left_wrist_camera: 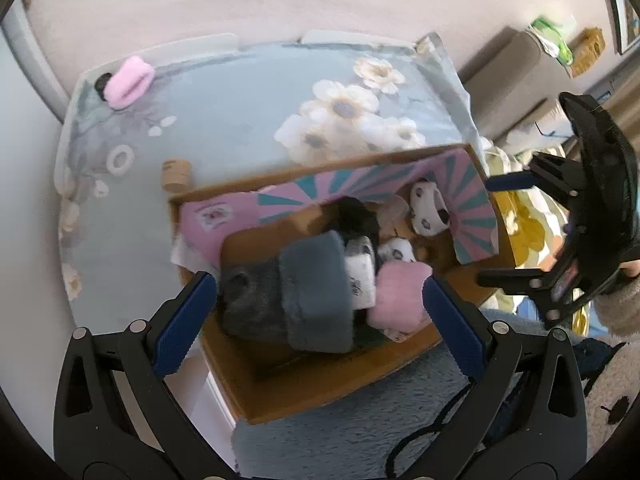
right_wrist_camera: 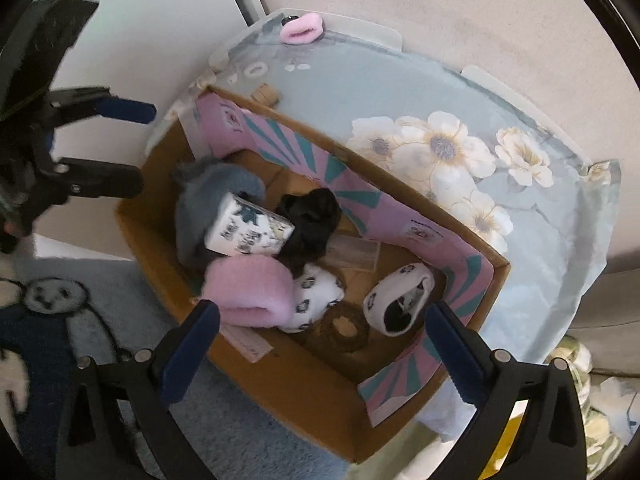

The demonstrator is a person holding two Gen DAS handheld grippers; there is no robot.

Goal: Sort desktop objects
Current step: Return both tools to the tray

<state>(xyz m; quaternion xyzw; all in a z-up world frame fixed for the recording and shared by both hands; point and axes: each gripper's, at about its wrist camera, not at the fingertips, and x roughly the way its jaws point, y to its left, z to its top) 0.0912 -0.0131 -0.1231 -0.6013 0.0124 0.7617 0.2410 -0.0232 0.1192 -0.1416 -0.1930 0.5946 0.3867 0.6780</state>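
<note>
Above the cardboard box I have both grippers angled steeply downward, side by side. My left gripper stands with its blue ribbed pads spread wide and nothing pressed between them; under it lie a grey-blue fleecy roll and a fuzzy pink roll, both soft and stubby. My right gripper is just as wide apart and empty, hanging over the box's near edge. Inside the box, seen from the right wrist, sit the pink roll, the grey-blue one, a white printed cylinder tipped on its side, a crumpled black cloth, a white spotted bundle, a second spotted piece curled open, and a brown ring. The box has a pink and teal striped lining. Beyond it the table carries a glossy blue cover with pale flowers, where another pink fuzzy roll rests at the far edge and a small cork-coloured cylinder lies just beside the box.
</note>
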